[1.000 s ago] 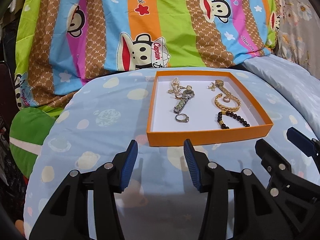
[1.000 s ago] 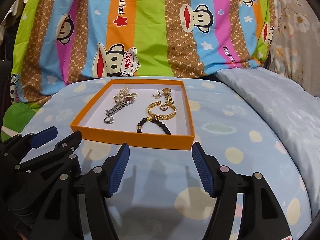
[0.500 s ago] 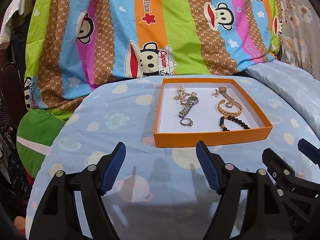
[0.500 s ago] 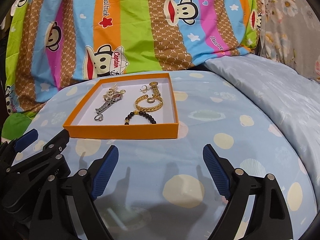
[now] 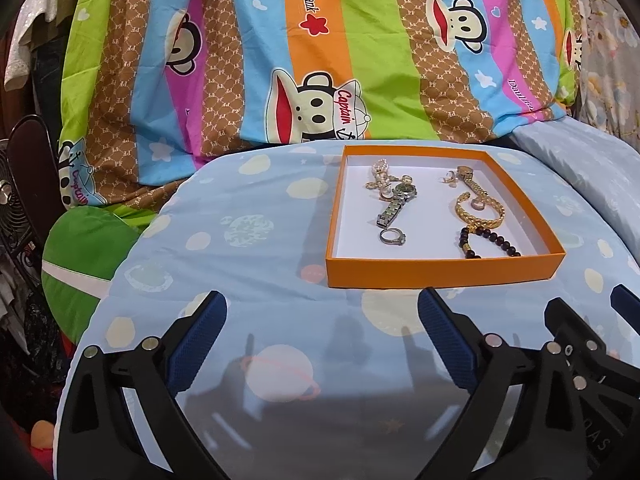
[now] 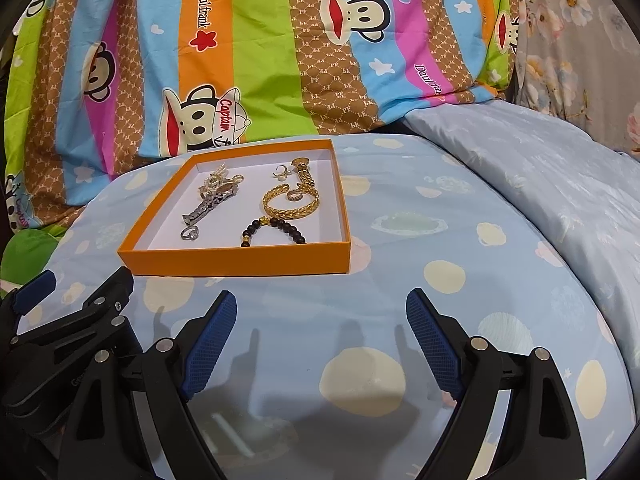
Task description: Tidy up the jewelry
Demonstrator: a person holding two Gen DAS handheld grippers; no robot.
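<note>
An orange tray with a white floor sits on the blue planet-print cloth. In it lie a silver watch, a silver ring, a gold bracelet, a black bead bracelet and a pearl piece. My left gripper is open and empty, short of the tray's front wall. My right gripper is open and empty, also in front of the tray. Each gripper shows at the edge of the other's view.
A striped monkey-print blanket hangs behind the table. A pale blue quilt lies at the right. A green cushion and a dark fan are at the left. The cloth-covered table curves away at its edges.
Both grippers have pulled back from the tray and their jaws have opened wider. The jewelry has not moved.
</note>
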